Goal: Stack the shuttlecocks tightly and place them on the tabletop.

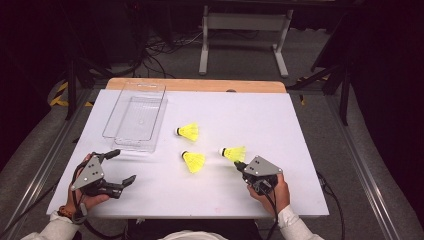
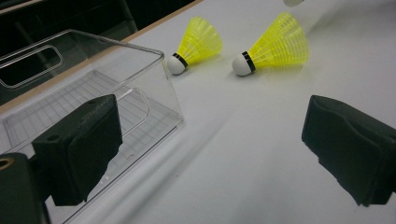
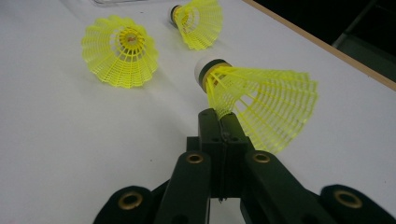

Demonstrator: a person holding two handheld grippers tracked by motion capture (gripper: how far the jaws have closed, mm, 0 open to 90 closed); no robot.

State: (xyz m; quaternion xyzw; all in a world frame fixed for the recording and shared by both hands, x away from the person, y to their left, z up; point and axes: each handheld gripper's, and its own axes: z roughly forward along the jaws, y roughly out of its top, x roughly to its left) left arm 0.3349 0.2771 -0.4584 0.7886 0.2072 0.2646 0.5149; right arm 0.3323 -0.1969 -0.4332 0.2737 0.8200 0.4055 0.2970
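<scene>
- Right claw (image 3: 219,116) pressed together on the skirt edge of the nearest yellow shuttlecock (image 3: 259,100); pinched at the thin mesh, likely because the skirt gives a flat edge to nip while the cork is round and slippery.
- Held shuttlecock lies at the near right of the white bench (image 1: 280,120), cork pointing away from the hand; cannot tell whether raised or resting.
- Same grip from the high view: right claw (image 1: 239,164) touching the shuttlecock's skirt (image 1: 234,153).
- Left claw (image 1: 123,167) spread wide, holding nothing, parked at the near left of the bench just beside the clear plastic bin (image 1: 135,117); probably waiting to steady the bin.
- Bin open-topped, with nothing in it, at the far left: judged the likely destination.
- Middle shuttlecock (image 1: 192,161) and far shuttlecock (image 1: 188,132) loose on their sides between bin and right hand, apart from each other, untouched.
- Judgement: first of three in hand; carry leftward to the bin comes next, with slip from the thin pinch the main risk.
</scene>
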